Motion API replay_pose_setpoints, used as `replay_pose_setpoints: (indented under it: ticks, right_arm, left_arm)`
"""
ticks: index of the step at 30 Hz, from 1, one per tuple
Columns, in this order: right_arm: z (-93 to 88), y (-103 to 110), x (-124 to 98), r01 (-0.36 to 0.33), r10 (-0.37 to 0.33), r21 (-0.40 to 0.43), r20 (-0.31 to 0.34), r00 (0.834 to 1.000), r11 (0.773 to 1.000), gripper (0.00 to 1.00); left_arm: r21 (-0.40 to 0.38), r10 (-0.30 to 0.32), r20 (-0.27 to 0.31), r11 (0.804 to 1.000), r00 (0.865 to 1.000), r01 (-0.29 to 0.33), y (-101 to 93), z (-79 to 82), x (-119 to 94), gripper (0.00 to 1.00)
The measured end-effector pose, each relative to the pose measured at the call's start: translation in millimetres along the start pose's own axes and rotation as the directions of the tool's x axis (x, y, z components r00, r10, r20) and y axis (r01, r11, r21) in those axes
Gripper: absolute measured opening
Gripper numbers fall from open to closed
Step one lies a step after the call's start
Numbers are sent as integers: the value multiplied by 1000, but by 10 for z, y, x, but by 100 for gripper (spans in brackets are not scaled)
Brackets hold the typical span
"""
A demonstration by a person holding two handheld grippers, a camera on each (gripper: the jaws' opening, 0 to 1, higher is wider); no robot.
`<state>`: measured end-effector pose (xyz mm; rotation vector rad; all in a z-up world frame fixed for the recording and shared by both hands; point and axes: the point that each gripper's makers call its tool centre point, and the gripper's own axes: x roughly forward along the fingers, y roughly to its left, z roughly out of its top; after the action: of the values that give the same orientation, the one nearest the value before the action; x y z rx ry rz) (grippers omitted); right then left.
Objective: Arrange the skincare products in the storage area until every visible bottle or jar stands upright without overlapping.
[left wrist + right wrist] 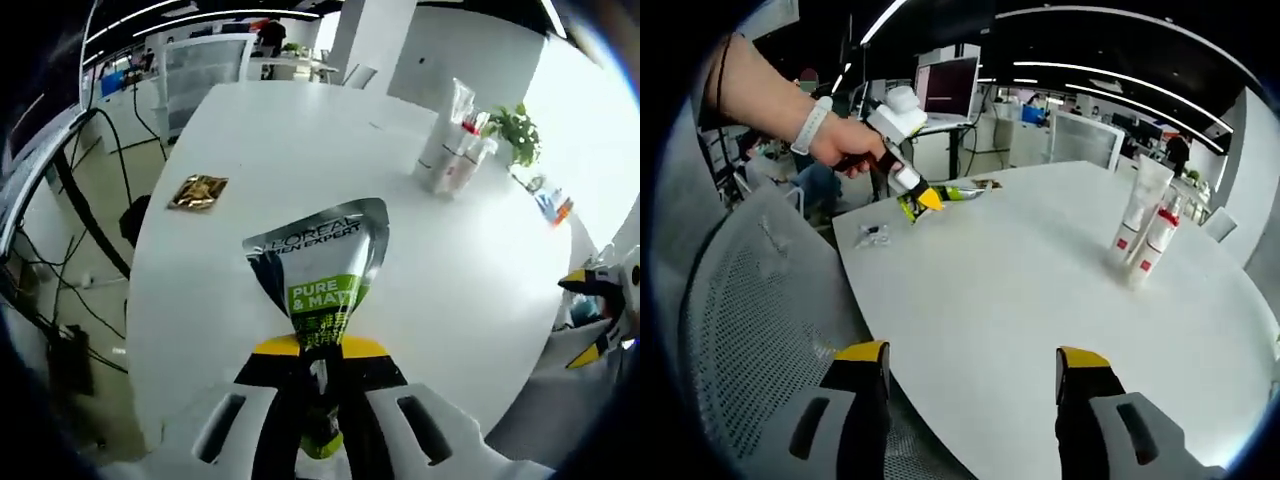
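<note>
A silver L'Oreal tube with a green label is clamped by its lower end in my left gripper, pointing out over the white table. In the right gripper view a hand holds that left gripper at the table's far edge, the tube lying about level. Several white tubes with red caps stand upright in a tight group; they show as white tubes at the far right. My right gripper is open with nothing in it at the near edge of the table.
A gold sachet lies flat on the table's left part. A small clear wrapper sits near the table edge. A grey mesh chair stands beside the table. A potted plant is beyond the tubes.
</note>
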<state>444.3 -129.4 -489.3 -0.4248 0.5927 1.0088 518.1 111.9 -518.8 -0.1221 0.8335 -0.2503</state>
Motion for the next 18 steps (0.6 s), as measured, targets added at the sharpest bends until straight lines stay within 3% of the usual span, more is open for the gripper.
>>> replay_pose_setpoints:
  ticks: [7, 8, 9, 13, 18]
  right_arm:
    - [18, -30, -9, 12, -12, 13, 12, 1000, 1000, 63]
    - [21, -31, -11, 14, -14, 13, 14, 1000, 1000, 62]
    - [23, -31, -12, 15, -15, 12, 15, 1000, 1000, 62]
    - [29, -25, -15, 12, -12, 14, 17, 1000, 1000, 60]
    - [24, -9, -10, 5, -5, 12, 15, 1000, 1000, 59]
  left_arm:
    - [45, -108, 81, 994, 991, 105, -530, 101, -282, 4]
    - [111, -131, 126, 987, 983, 117, -652, 137, -343, 4]
    - [129, -130, 130, 985, 983, 114, -678, 130, -362, 3]
    - [225, -147, 108, 967, 983, 120, -966, -104, -506, 3]
    - [264, -168, 71, 954, 983, 144, -1154, -375, -577, 4]
